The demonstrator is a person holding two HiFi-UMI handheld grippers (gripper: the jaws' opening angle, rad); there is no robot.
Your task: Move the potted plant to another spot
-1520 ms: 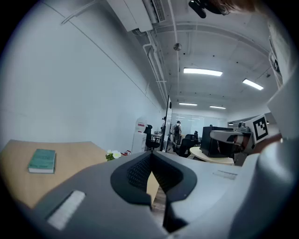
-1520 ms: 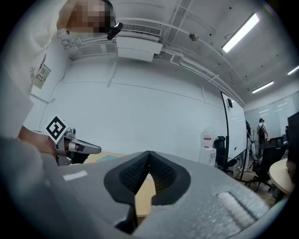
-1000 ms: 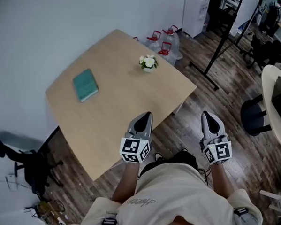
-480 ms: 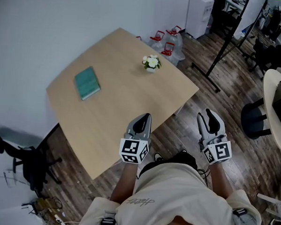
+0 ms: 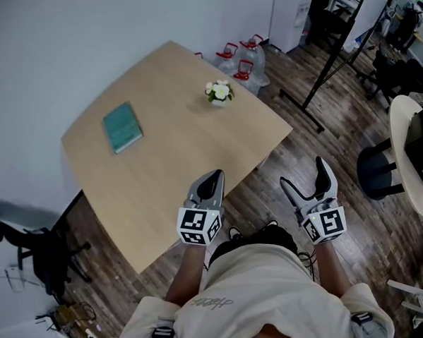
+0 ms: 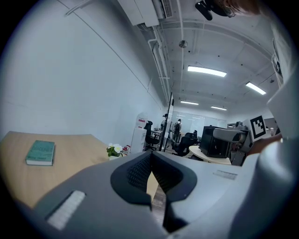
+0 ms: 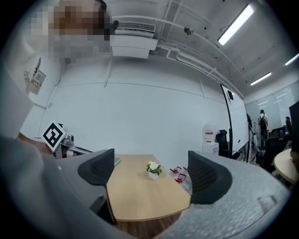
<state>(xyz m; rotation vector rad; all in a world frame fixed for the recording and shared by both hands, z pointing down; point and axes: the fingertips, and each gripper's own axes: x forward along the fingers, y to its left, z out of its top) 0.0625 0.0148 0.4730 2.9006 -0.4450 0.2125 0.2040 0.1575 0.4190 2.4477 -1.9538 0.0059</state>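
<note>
A dark wood floor (image 5: 326,142) carries a pale table (image 5: 177,149), and the person stands at the tabletop's near right edge with a gripper in each hand. A black chair (image 5: 377,170) stands on the floor well off to the right of the table, and another black chair (image 5: 44,251) sits by the wall past the tabletop's left corner. Clear jugs (image 5: 242,60) with red handles stand on the floor just beyond the far right edge. The left gripper (image 5: 212,177) hangs over the near right edge of the tabletop, its jaws pressed together with nothing in them. The right gripper (image 5: 302,171) is off the table, above the floor beside that same edge; its jaws have just been opening and now stand wide apart, with nothing between them. A teal book (image 5: 122,127) lies flat near the tabletop's left corner. The plant (image 5: 219,93), white flowers in a small white pot, stands upright close to the far right edge, about midway along it, well apart from the book and from both grippers.
</note>
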